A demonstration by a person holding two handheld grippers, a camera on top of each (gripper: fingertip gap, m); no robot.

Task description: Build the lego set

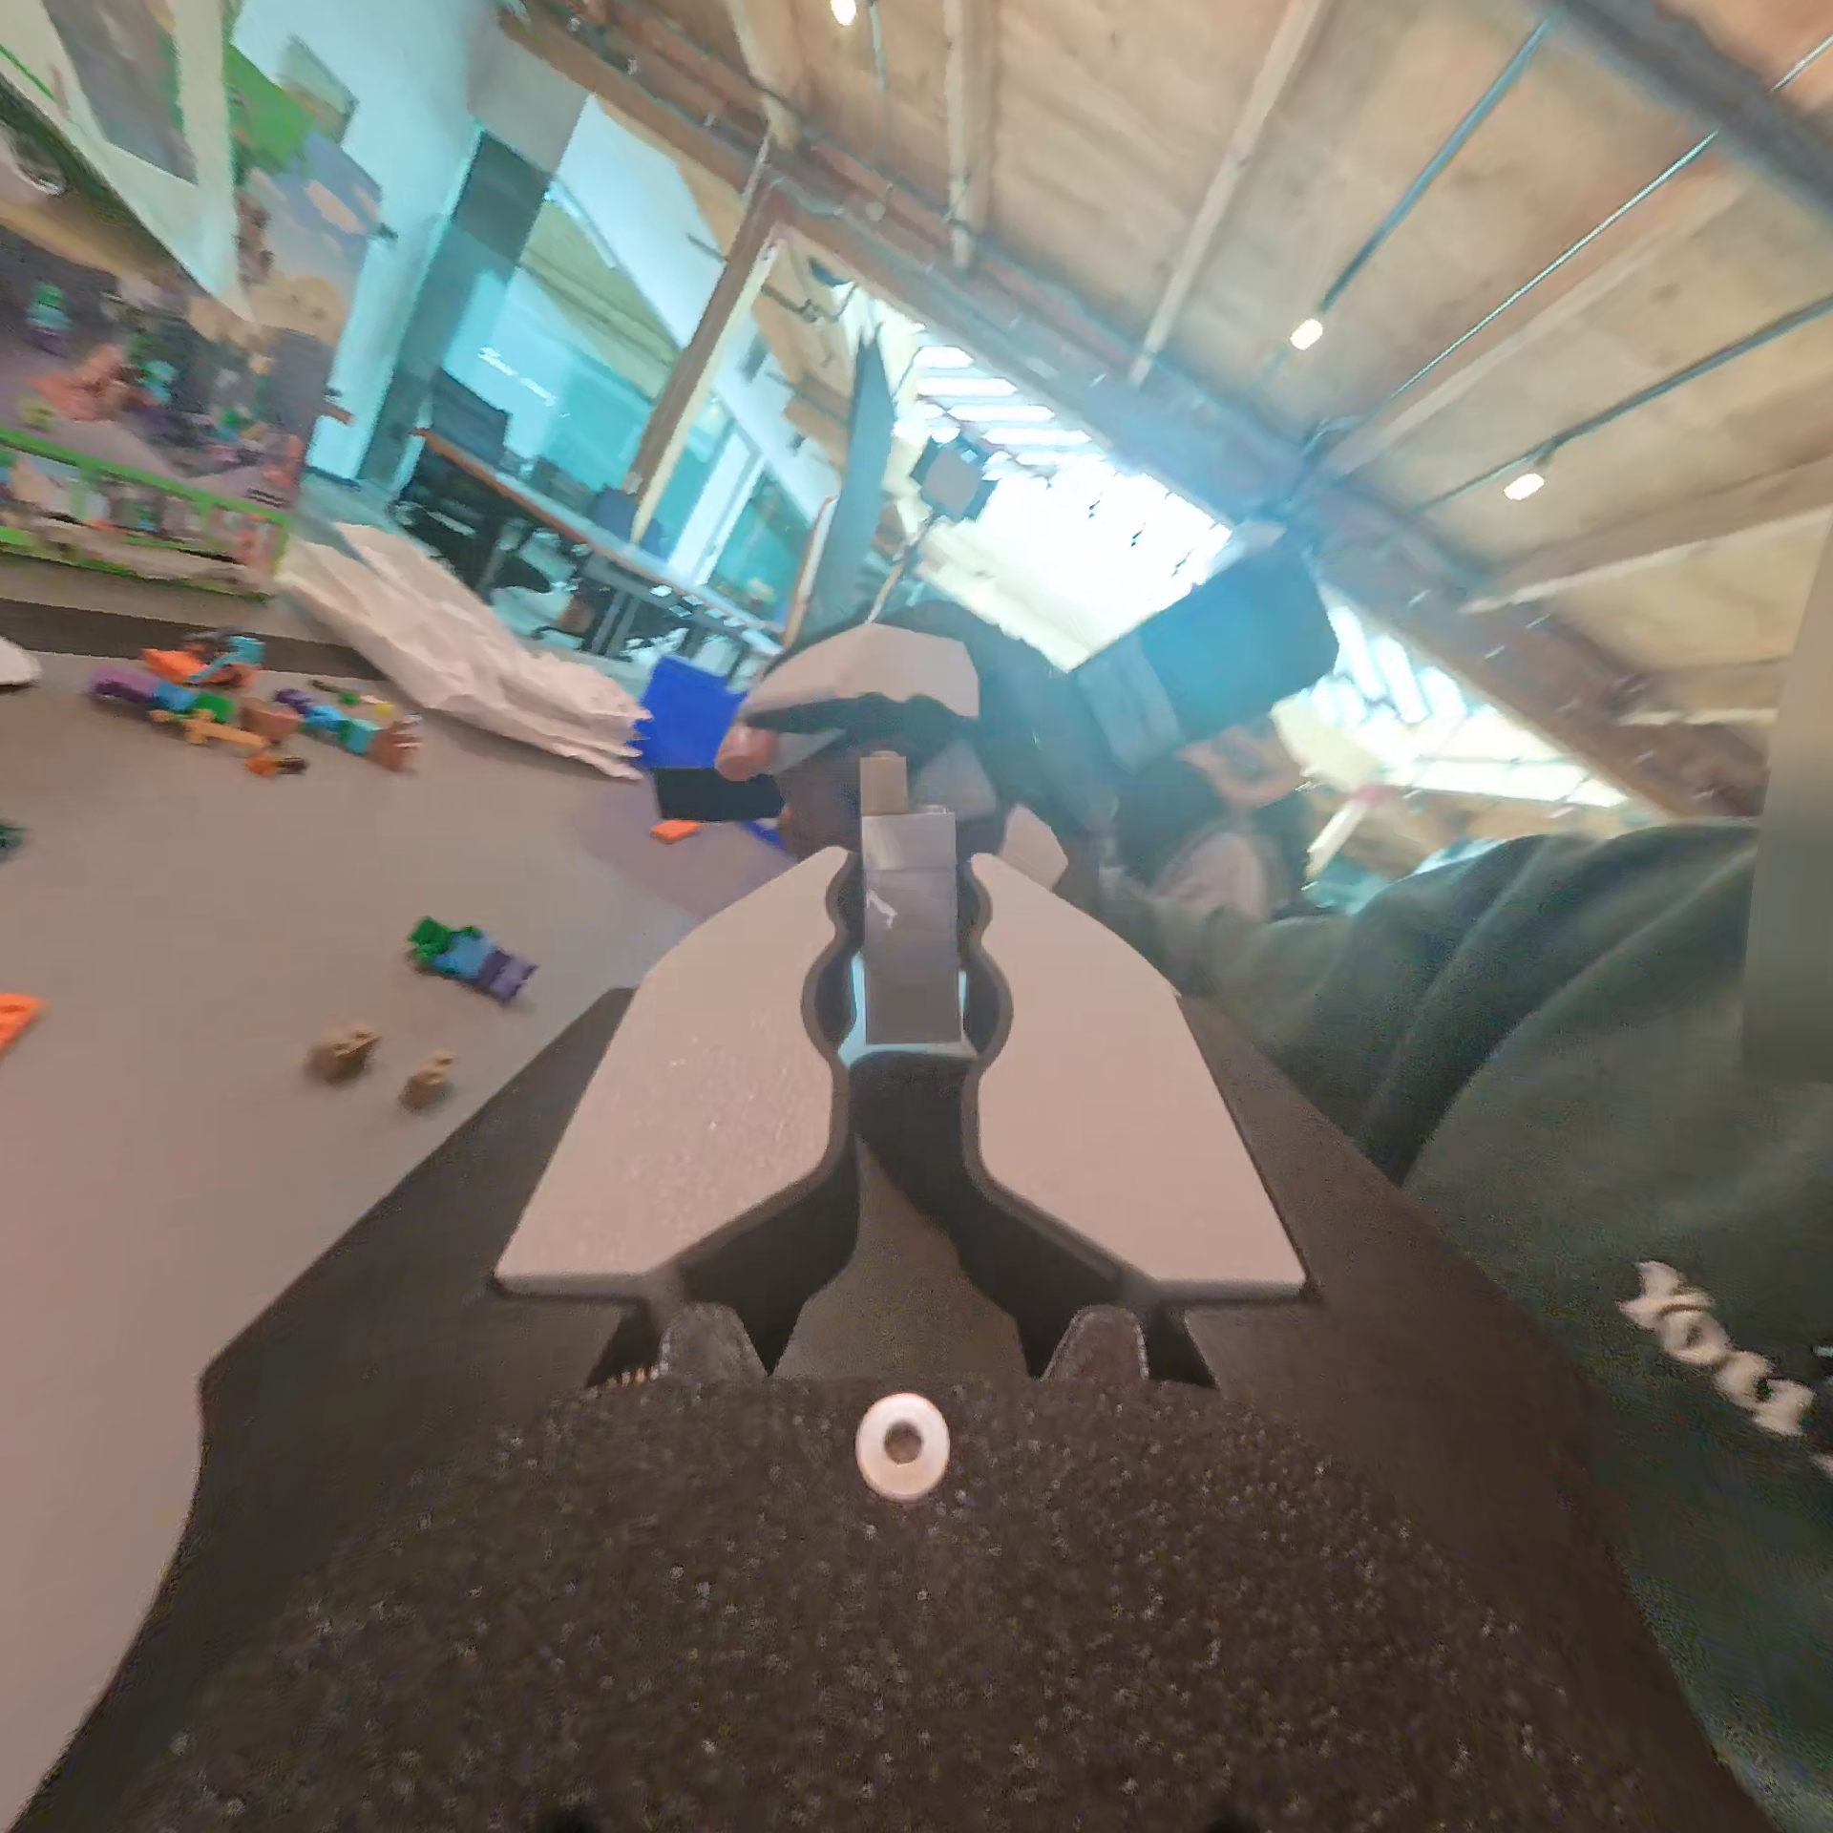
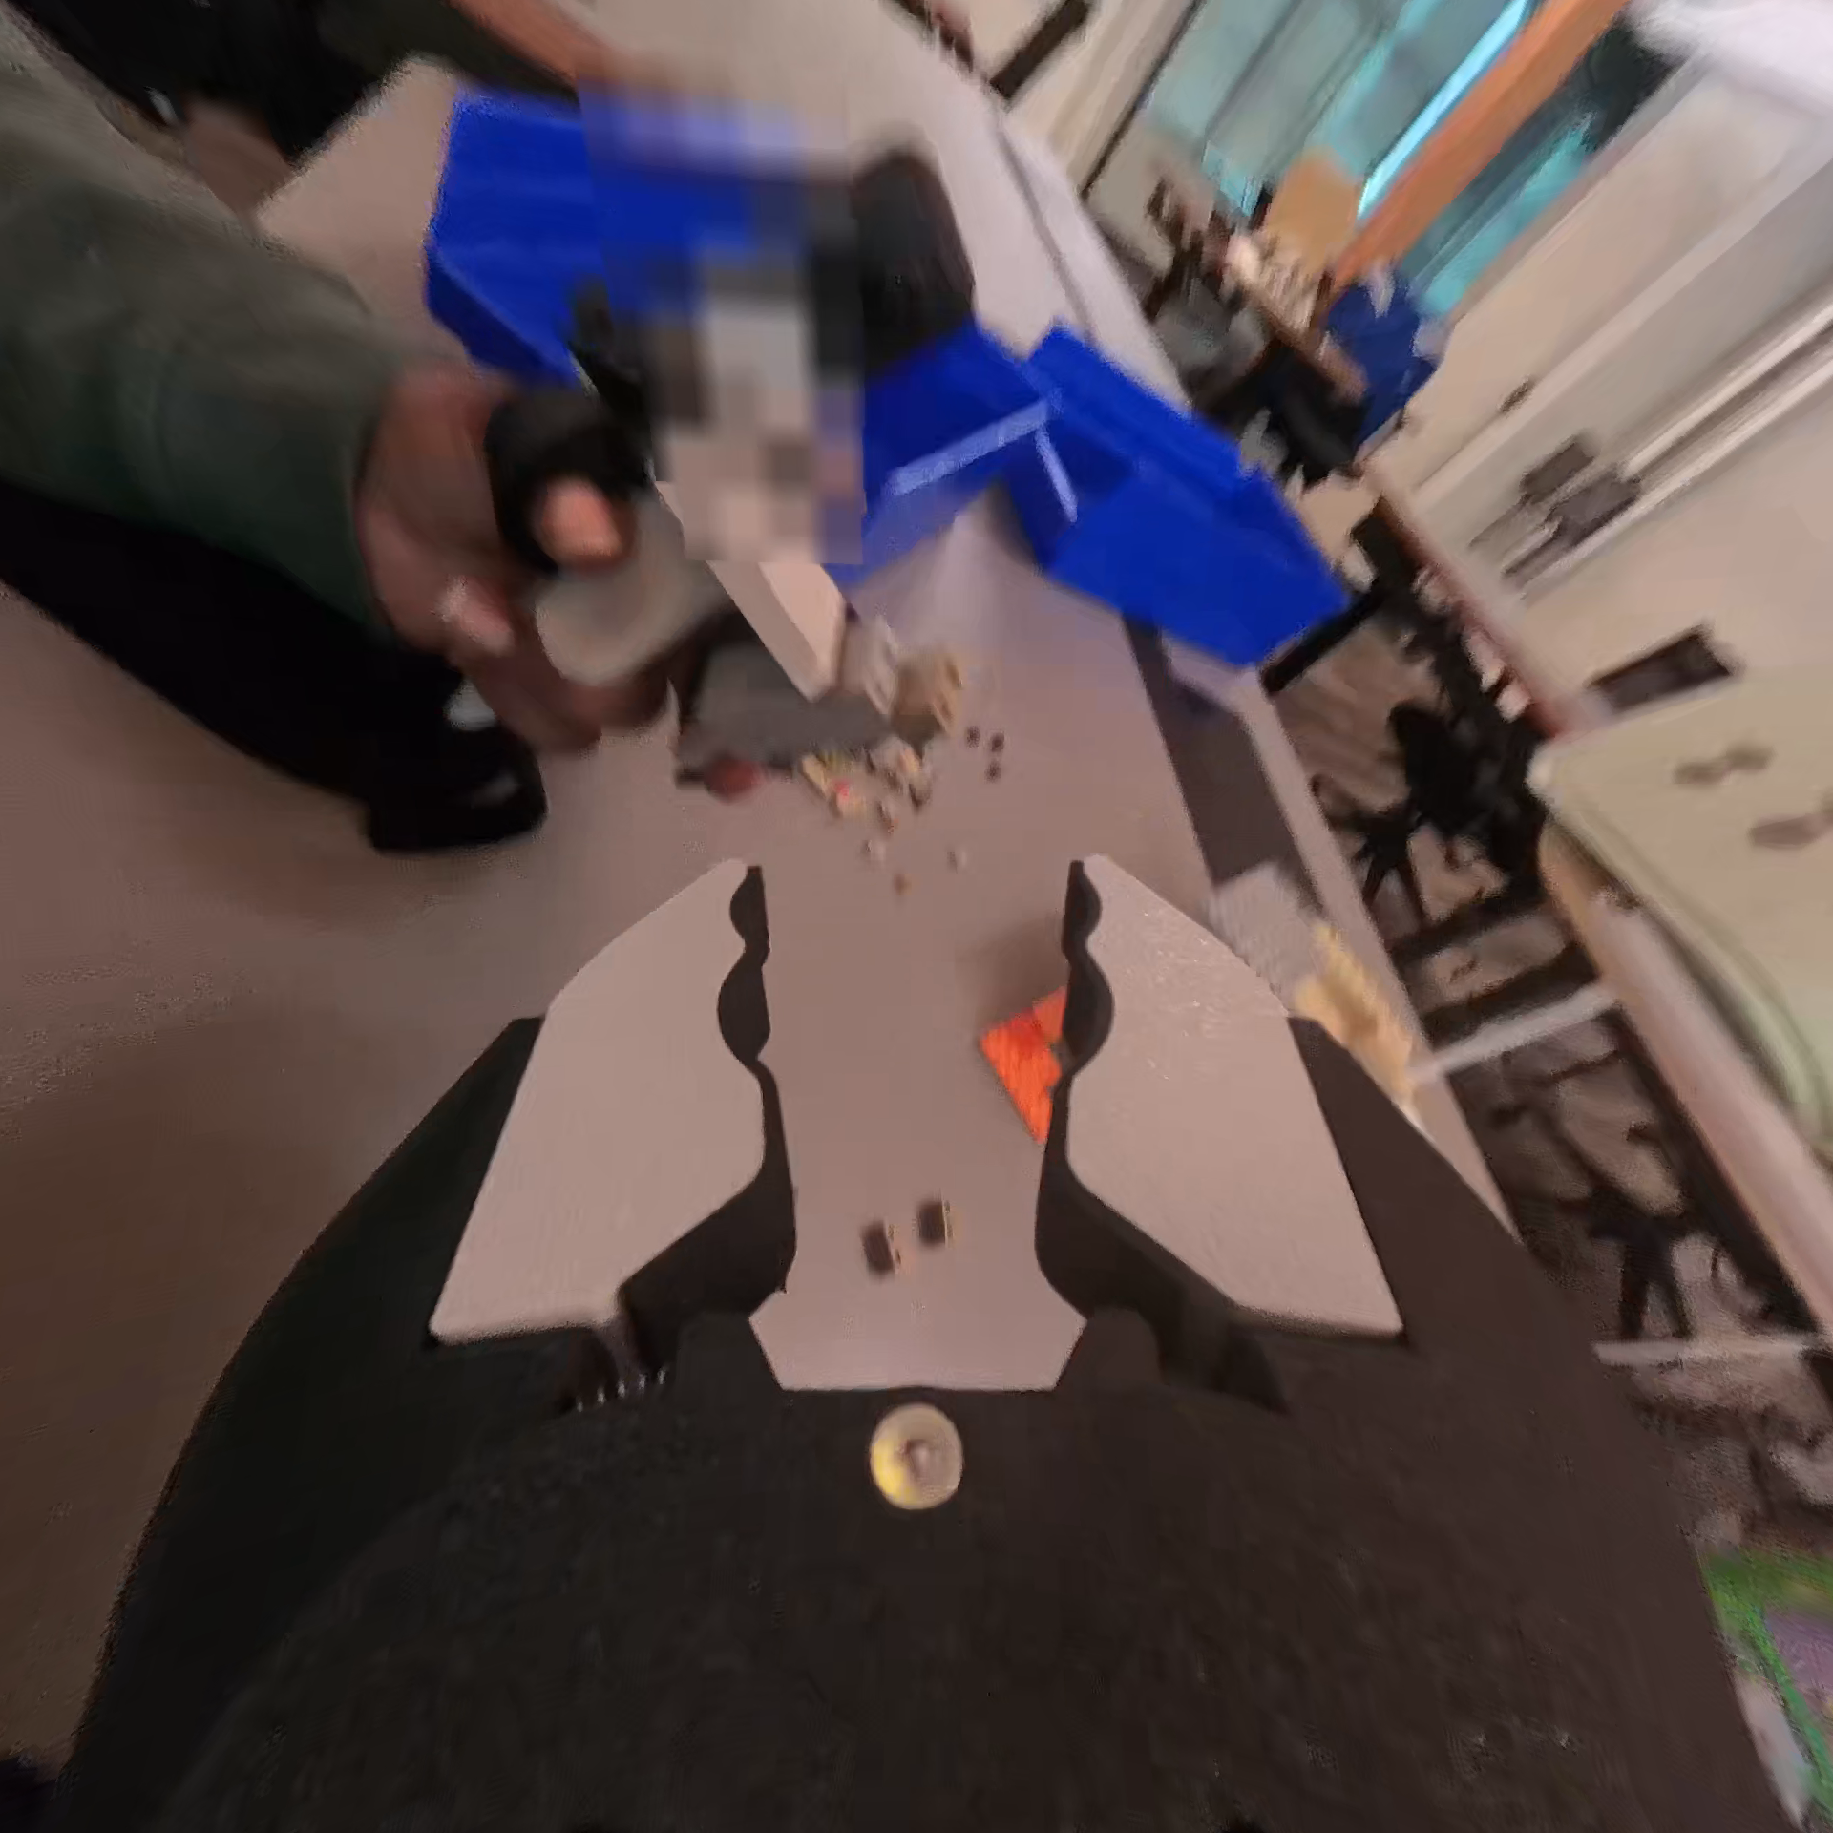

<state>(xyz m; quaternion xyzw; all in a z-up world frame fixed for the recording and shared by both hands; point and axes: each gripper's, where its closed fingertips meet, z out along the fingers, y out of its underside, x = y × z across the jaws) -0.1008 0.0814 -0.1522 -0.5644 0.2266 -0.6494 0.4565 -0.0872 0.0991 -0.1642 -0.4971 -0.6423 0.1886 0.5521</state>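
Fingers of my left gripper (image 1: 911, 873) clamp a grey stack of toy bricks (image 1: 911, 942) with a tan brick (image 1: 885, 786) on top; my right gripper (image 2: 917, 893) hangs spread, bare, above the grey tabletop (image 2: 248, 992), an orange brick piece (image 2: 1027, 1066) beside its right finger.

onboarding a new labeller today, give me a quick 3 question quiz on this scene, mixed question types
1. True or false: the left gripper is clamped on a grey brick stack.
2. The right gripper is: A) open above the table B) shut on an orange piece C) holding a blue bin
3. Fill in: the orange piece lies beside the right gripper's ____ finger.

Key: 1 true; 2 A; 3 right
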